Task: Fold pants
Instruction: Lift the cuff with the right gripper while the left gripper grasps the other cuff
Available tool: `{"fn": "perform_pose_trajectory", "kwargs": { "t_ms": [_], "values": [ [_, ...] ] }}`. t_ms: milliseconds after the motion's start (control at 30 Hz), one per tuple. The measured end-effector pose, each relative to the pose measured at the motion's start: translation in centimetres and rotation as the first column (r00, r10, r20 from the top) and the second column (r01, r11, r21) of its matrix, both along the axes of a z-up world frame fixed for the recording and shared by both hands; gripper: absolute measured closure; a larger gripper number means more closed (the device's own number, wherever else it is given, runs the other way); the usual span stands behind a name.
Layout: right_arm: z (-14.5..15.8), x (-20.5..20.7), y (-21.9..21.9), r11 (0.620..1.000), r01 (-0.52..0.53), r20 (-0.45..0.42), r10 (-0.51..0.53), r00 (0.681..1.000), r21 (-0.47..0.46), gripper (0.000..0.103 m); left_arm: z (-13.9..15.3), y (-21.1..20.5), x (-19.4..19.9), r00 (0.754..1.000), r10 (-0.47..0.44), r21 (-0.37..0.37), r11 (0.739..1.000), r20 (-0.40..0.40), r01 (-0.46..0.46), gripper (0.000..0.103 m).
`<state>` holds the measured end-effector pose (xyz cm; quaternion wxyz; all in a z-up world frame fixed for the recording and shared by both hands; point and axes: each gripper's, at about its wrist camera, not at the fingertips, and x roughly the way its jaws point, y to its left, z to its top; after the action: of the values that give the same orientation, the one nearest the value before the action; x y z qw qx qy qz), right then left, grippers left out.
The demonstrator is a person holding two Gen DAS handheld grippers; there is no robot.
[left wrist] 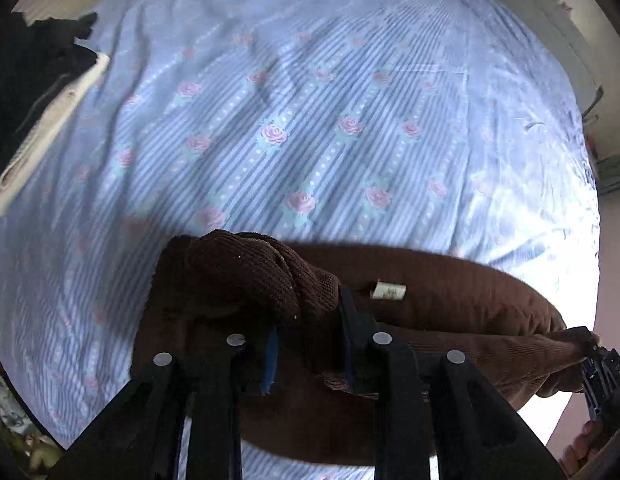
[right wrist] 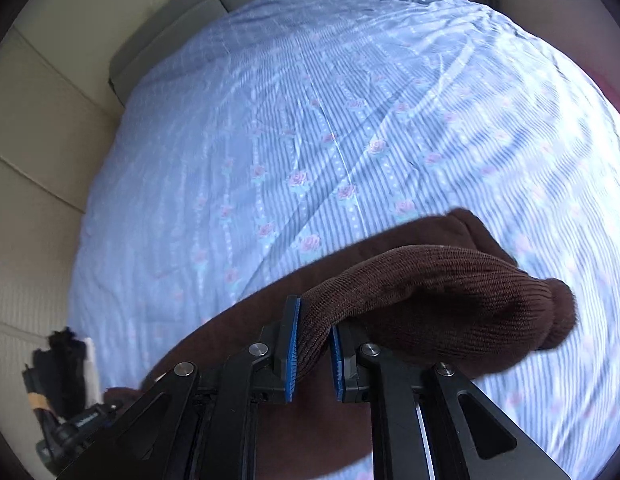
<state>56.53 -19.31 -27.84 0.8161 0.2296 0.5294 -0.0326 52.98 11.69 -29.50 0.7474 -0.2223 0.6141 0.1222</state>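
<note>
Both grippers are holding the brown pants (left wrist: 450,292) up above the bed (left wrist: 310,120), which is covered by a blue striped sheet with pink roses.

The left gripper (left wrist: 310,344) is clamping a bunched corner of ribbed knit, probably the waistband or a cuff; cloth is filling the gap between its blue pads (left wrist: 271,356). The right gripper (right wrist: 314,344) is pinching a similar ribbed roll, pads pressing on the fabric from both sides. The free end of that roll is sticking out past the fingertips to the right.

Between the two holds the pants are sagging in a shallow curve, with a white label (left wrist: 388,291) showing on the inner face. Whether the lower part is touching the sheet cannot be told.

Handling judgement: soft, limp, fairly thick fabric, light enough for pinch holds, not slippery against the pads. It is drooping rather than holding shape, so it needs tension between the grips to lie flat. The ribbed edges look like the best places to grip: thicker and less likely to slide out.

Folded clothes, dark and pale (left wrist: 49,120), are lying at the bed's edge, well apart.
</note>
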Motion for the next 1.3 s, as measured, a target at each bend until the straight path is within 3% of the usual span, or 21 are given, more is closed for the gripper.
{"fn": "perform_pose_trajectory", "kwargs": {
  "t_ms": [100,167,200,233,267,367,433,500,567,600,667,700,800,967,1000,1033,1067,1100,1133,1200,1300],
  "values": [
    [-1.1,2.0,0.3,0.999,-0.021,-0.036,0.020,0.999,-0.031,0.078,0.3,0.3,1.0,0.999,-0.016,-0.039,0.999,-0.036,0.014,0.067],
    [-0.1,2.1,0.7,0.997,-0.048,-0.018,0.047,0.999,-0.053,0.061,1.8,0.3,0.6,1.000,-0.026,-0.065,0.998,-0.013,0.025,0.051],
    [0.8,1.9,0.9,0.996,-0.064,0.003,0.064,0.998,-0.059,0.059,3.5,0.2,0.0,0.999,-0.031,-0.067,0.997,0.027,0.032,0.034],
    [2.5,1.3,1.2,0.994,-0.094,0.055,0.097,0.994,-0.057,0.055,4.8,0.0,-0.4,0.997,-0.040,-0.051,0.998,0.065,0.043,0.022],
    [3.7,0.7,1.3,0.992,-0.112,0.086,0.117,0.989,-0.058,0.050,6.6,-0.4,-0.9,0.992,-0.068,-0.018,0.997,0.109,0.070,0.020],
    [8.2,-1.6,1.1,0.979,-0.160,0.206,0.183,0.961,-0.125,0.041,11.4,-2.4,-2.2,0.936,-0.242,0.136,0.968,0.257,0.213,0.009],
    [10.1,-3.6,-0.3,0.966,-0.148,0.249,0.200,0.948,-0.214,0.037,12.5,-4.8,-2.2,0.837,-0.462,0.250,0.882,0.292,0.400,0.007],
    [9.6,-4.9,-1.9,0.951,-0.128,0.228,0.196,0.954,-0.281,0.037,11.8,-7.7,-1.7,0.698,-0.662,0.322,0.747,0.274,0.582,0.007],
    [7.7,-5.8,-3.8,0.941,-0.129,0.170,0.190,0.967,-0.314,0.037,10.0,-10.1,-1.0,0.604,-0.760,0.330,0.649,0.239,0.686,0.008],
    [6.9,-6.0,-4.5,0.939,-0.133,0.146,0.187,0.972,-0.317,0.037,8.7,-11.4,-0.3,0.570,-0.795,0.308,0.606,0.207,0.734,0.010],
    [3.8,-6.4,-6.4,0.947,-0.140,0.078,0.169,0.983,-0.288,0.037,6.0,-13.5,1.0,0.528,-0.835,0.268,0.550,0.156,0.791,0.012],
    [2.4,-6.3,-6.9,0.954,-0.152,0.042,0.168,0.985,-0.260,0.037,5.0,-14.1,1.0,0.518,-0.844,0.258,0.536,0.140,0.804,0.013],
    [-0.7,-5.7,-7.4,0.961,-0.183,-0.001,0.187,0.982,-0.209,0.037,1.7,-15.4,2.1,0.517,-0.853,0.217,0.520,0.074,0.826,0.015],
    [-4.3,-4.1,-8.7,0.981,-0.113,-0.041,0.108,0.993,-0.156,0.037,-1.8,-15.1,3.7,0.572,-0.820,0.113,0.570,0.019,0.814,0.025],
    [-4.7,-4.0,-9.5,0.990,-0.082,-0.039,0.077,0.996,-0.119,0.038,-2.0,-15.0,3.8,0.577,-0.817,0.112,0.575,0.013,0.811,0.037],
    [-5.1,-3.8,-10.2,0.996,-0.048,-0.034,0.046,0.998,-0.075,0.046,-2.0,-15.0,3.8,0.577,-0.817,0.121,0.574,0.010,0.810,0.054],
    [-5.3,-3.8,-10.7,0.999,-0.023,-0.032,0.022,0.999,-0.041,0.060,-1.8,-15.0,3.6,0.573,-0.819,0.115,0.571,0.015,0.813,0.063],
    [-5.2,-4.0,-10.8,0.999,-0.010,-0.033,0.009,0.999,-0.038,0.063,-1.5,-14.8,3.6,0.580,-0.814,0.095,0.579,0.029,0.809,0.076],
    [-4.4,-4.3,-10.9,0.999,-0.002,-0.017,0.001,1.000,-0.041,0.070,-0.8,-14.5,3.7,0.590,-0.805,0.073,0.593,0.056,0.802,0.081],
    [-2.5,-4.9,-10.7,0.999,0.007,0.016,-0.006,1.000,-0.051,0.073,1.0,-14.1,3.7,0.598,-0.792,0.079,0.609,0.121,0.790,0.081],
    [-0.8,-4.6,-11.3,0.992,0.053,-0.007,-0.054,0.999,-0.117,0.075,1.1,-14.2,5.9,0.613,-0.784,0.095,0.621,0.100,0.778,0.081]
  ]
}}
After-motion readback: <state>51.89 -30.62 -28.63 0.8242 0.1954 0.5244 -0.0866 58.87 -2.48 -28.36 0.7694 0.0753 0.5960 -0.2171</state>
